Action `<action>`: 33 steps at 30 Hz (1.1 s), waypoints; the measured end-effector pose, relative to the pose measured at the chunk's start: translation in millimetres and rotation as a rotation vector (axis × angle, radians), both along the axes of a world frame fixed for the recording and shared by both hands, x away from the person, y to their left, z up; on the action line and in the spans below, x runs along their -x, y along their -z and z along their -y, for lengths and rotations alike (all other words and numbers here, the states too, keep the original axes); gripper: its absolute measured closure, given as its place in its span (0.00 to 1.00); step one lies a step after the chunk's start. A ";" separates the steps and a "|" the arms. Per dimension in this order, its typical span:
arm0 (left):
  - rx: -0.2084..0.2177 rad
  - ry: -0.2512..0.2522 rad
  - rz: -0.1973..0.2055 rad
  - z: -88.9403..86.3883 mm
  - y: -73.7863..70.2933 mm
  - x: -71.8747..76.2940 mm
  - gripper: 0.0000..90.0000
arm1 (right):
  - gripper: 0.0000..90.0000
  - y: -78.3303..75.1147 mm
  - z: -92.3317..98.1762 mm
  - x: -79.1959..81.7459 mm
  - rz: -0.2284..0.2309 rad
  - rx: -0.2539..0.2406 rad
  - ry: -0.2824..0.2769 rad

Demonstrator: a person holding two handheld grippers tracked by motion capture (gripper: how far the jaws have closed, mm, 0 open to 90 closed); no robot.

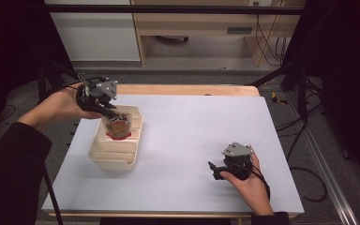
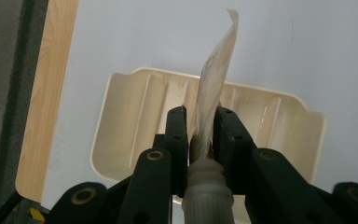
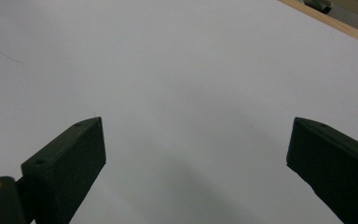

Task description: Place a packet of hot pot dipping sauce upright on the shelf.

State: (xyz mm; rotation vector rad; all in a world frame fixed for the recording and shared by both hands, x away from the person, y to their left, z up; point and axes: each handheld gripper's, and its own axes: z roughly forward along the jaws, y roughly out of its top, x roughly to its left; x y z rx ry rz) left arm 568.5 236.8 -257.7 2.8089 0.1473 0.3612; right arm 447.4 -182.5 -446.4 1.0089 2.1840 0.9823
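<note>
A cream plastic tray [image 1: 115, 157] with ribbed compartments stands on the left part of the white table cover. My left gripper [image 1: 110, 112] hangs over its far end, shut on a flat translucent pouch [image 1: 118, 125] with an orange-brown print and a red edge. In the left gripper view the two black jaws [image 2: 200, 112] pinch the pouch [image 2: 214, 79] just above its ribbed white cap [image 2: 207, 191], with the tray [image 2: 135, 107] below. My right gripper [image 1: 214, 171] rests on the cover at the lower right, pointing left. Its jaws [image 3: 196, 123] stand wide open with nothing between them.
The white cover [image 1: 201, 122] lies on a wooden table whose edge [image 1: 187, 89] shows at the back. Black stand legs and cables [image 1: 300, 93] flank the table on the right. A light wooden cabinet [image 1: 192, 23] stands beyond it.
</note>
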 end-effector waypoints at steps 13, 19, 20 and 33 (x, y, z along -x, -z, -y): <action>-0.011 0.009 -0.036 0.5 20.2 -9.3 0.85 | 0.06 0.5 2.2 0.0 -0.005 0.002 0.000; -0.013 0.034 -0.048 3.2 27.3 -5.5 0.85 | 0.06 0.6 2.5 -0.2 -0.002 0.008 -0.002; -0.015 0.032 -0.052 3.4 27.9 -5.0 0.85 | 0.06 0.8 2.0 -0.1 -0.004 0.008 -0.001; -0.031 0.036 -0.055 6.1 36.3 -3.2 0.85 | 0.06 0.6 3.3 0.0 -0.001 0.016 -0.006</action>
